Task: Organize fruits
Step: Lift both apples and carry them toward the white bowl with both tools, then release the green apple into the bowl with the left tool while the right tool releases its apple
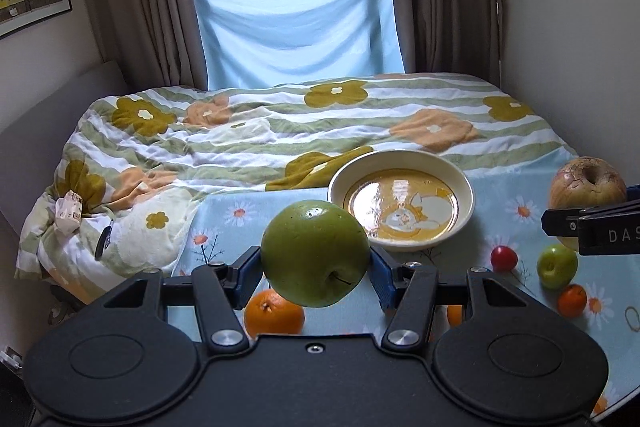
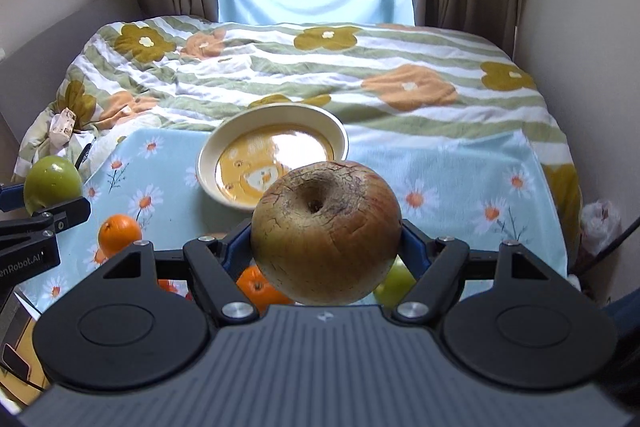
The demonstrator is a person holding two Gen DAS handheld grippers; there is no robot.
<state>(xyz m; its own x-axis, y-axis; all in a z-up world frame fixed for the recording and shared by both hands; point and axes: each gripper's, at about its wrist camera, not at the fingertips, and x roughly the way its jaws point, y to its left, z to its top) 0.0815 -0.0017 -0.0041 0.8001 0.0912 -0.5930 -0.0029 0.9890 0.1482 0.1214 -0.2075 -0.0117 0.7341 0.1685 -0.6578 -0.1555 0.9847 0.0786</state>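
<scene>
My left gripper (image 1: 316,259) is shut on a large green apple (image 1: 315,253), held in the air above the daisy-print cloth (image 1: 224,227). My right gripper (image 2: 326,239) is shut on a big brownish, cracked apple (image 2: 326,233), also lifted; this apple shows at the right edge of the left wrist view (image 1: 586,183). The green apple appears at the left edge of the right wrist view (image 2: 52,183). A cream plate with a yellow bear picture (image 1: 402,203) (image 2: 272,155) lies on the cloth beyond both fruits, with nothing on it.
On the cloth lie an orange (image 1: 274,315) (image 2: 119,233), a small red fruit (image 1: 504,258), a small green apple (image 1: 557,265), a small orange (image 1: 572,301) and another orange (image 2: 258,287). A flowered quilt (image 1: 280,123) covers the bed behind; walls stand close on both sides.
</scene>
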